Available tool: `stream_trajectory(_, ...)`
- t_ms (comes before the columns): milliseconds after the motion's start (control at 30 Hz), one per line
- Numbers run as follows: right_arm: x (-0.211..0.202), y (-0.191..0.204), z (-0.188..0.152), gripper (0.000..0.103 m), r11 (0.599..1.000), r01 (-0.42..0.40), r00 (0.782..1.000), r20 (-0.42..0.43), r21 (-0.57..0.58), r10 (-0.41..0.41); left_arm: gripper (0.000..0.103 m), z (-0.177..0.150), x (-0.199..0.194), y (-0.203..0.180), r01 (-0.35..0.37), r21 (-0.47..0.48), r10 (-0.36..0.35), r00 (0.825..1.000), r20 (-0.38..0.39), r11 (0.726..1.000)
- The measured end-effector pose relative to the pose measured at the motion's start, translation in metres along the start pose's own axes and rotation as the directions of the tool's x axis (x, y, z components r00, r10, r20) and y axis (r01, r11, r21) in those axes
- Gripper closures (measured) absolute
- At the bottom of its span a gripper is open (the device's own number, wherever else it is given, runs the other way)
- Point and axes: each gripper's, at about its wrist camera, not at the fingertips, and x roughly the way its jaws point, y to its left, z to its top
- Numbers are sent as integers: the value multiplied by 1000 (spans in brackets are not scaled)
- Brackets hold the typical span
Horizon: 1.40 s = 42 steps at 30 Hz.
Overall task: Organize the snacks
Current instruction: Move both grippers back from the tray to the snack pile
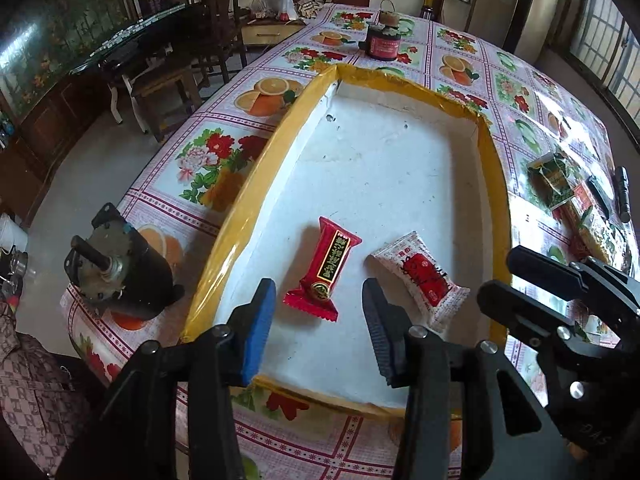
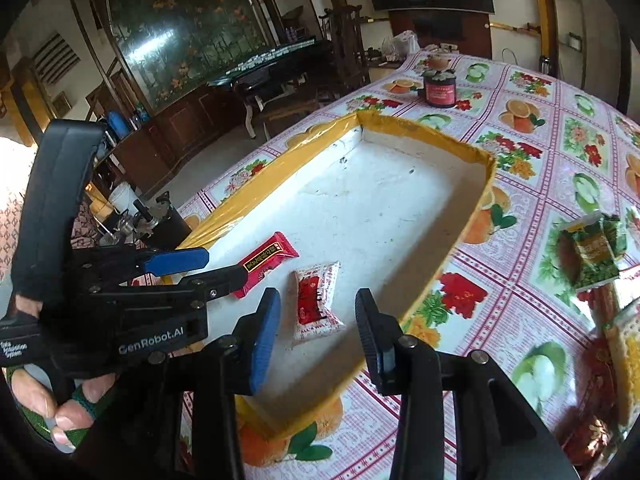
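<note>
A white foam tray with a yellow taped rim (image 1: 256, 184) (image 2: 460, 232) lies on the flowered tablecloth. On its floor near the front lie a red snack packet (image 1: 322, 270) (image 2: 266, 260) and, to its right, a white packet with red print (image 1: 422, 282) (image 2: 316, 300). My left gripper (image 1: 319, 300) (image 2: 208, 266) hangs open over the red packet, its pads clear of it. My right gripper (image 2: 317, 304) (image 1: 552, 280) is open too, with the white packet lying loose below the gap. A hand (image 2: 40, 396) holds the left gripper.
A green snack packet (image 1: 550, 180) (image 2: 592, 252) and more packets lie on the table right of the tray. A dark jar (image 1: 383, 42) (image 2: 440, 90) stands behind it. A black motor (image 1: 116, 268) sits at the table's left front corner. Chairs stand beyond the left edge.
</note>
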Motion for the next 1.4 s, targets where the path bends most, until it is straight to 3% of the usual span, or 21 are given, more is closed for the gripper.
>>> stream_trajectory(267, -72, -60, -44, 57, 984, 108, 990, 75, 140, -119, 52, -6, -17, -29, 61, 40, -62, 998, 17, 997)
stream_trajectory(633, -142, -120, -100, 55, 915, 243, 952, 103, 322, -289, 46, -24, -35, -104, 163, 178, -166, 986, 5, 971)
stream_trajectory(900, -154, -140, -127, 54, 895, 247, 950, 91, 372, -300, 44, -41, -40, -151, 230, 264, -227, 973, -42, 937)
stream_trajectory(1400, -162, -161, -145, 50, 875, 246, 947, 88, 416, -308, 41, -65, -38, -191, 306, 335, -280, 952, -127, 891)
